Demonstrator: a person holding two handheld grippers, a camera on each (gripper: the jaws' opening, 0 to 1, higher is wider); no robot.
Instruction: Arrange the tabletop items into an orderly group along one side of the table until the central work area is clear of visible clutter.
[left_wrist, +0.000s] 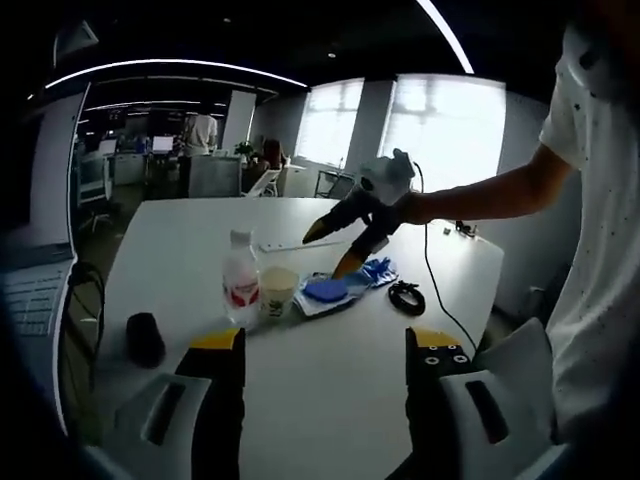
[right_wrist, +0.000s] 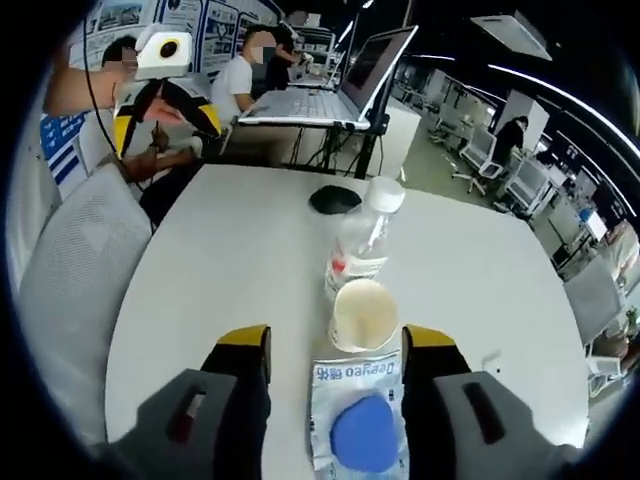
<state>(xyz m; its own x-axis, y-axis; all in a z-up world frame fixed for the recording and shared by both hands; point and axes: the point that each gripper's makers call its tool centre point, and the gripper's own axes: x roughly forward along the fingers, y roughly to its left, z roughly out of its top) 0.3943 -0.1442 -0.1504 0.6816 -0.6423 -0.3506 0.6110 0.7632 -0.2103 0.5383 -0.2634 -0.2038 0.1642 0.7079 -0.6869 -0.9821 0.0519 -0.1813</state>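
A clear water bottle (left_wrist: 240, 280) with a red label stands on the white table (left_wrist: 330, 400), touching or nearly touching a paper cup (left_wrist: 278, 292). Beside the cup lies a white packet (left_wrist: 330, 292) with a blue round pad on it, then a blue crumpled item (left_wrist: 378, 270) and a black cable coil (left_wrist: 406, 297). My right gripper (left_wrist: 332, 250) hovers open just over the packet. In the right gripper view its jaws flank the packet (right_wrist: 358, 395), with the cup (right_wrist: 363, 315) and bottle (right_wrist: 362, 240) straight ahead. My left gripper (left_wrist: 325, 345) is open and holds nothing, back from the group.
A black mouse-like object (left_wrist: 145, 338) lies apart near the table's edge. A thin white strip (left_wrist: 300, 244) lies behind the group. Beyond the table stand a laptop (right_wrist: 340, 80) on a stand and a grey chair (right_wrist: 70, 270). People sit in the background.
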